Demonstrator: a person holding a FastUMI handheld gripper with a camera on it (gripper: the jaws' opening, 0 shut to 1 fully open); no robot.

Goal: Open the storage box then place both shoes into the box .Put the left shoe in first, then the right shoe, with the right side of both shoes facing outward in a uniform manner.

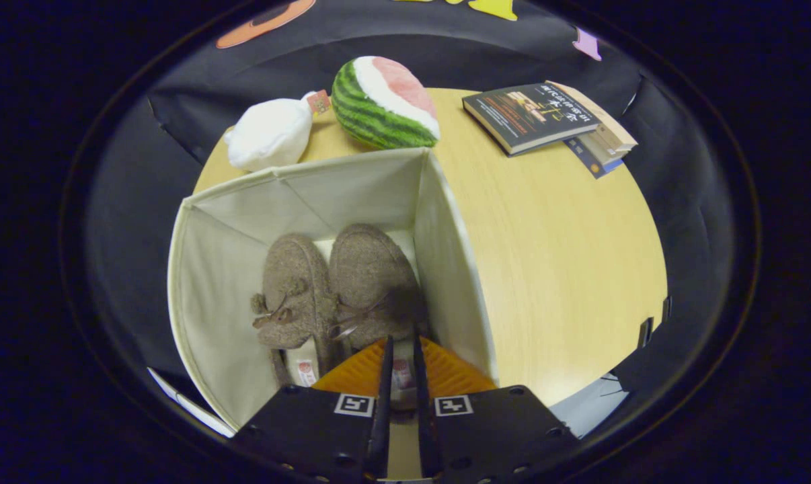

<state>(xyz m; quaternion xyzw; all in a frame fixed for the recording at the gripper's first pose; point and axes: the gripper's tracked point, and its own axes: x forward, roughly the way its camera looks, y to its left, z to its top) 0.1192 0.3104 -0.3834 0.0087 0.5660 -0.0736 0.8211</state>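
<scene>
Claw (pixel 400 349), pressed nearly together, pinches the heel of the right of 2 soft, light, brown felt slippers (pixel 372 282) inside the cream fabric storage box (pixel 446 222).

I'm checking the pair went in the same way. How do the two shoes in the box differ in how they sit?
The left-hand shoe lies toward the middle of the storage box; the right-hand shoe lies close to the box's wall on the table side. The right-hand shoe's heel is gripped between the gripper fingers, which are nearly closed on it; the left-hand shoe is free. Both are brown, fuzzy, bow-trimmed, side by side, toes pointing away.
</scene>
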